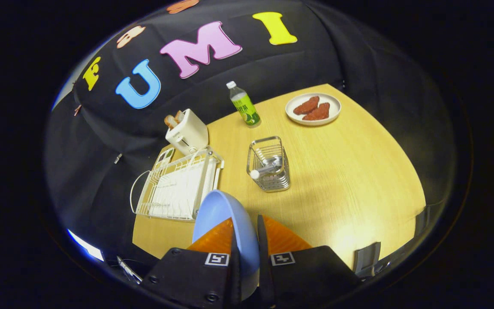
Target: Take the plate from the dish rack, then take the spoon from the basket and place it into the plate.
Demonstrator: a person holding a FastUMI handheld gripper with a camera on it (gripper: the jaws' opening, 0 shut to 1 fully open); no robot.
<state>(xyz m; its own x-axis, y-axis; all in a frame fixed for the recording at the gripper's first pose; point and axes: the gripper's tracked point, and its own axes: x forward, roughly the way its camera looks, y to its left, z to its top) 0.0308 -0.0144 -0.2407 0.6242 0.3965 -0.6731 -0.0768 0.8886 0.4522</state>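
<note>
Gripper (245, 223) up close, jaws nearly closed, pinching blue plate (221, 212) edge-on between fingers, held above table (358, 180); rack (178, 189) just beyond on left, plate out of it; basket (269, 165) ahead, spoon (264, 169) lying inside; toaster (187, 131), bottle (244, 105), white dish (332, 112) with food far back

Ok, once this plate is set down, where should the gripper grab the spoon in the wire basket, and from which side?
The gripper is shut on the blue plate. The spoon leans in the wire basket, its rounded end poking over the near rim. Probably best to come from above and pinch that raised end across its narrow width, since the basket's walls block a side approach.
</note>
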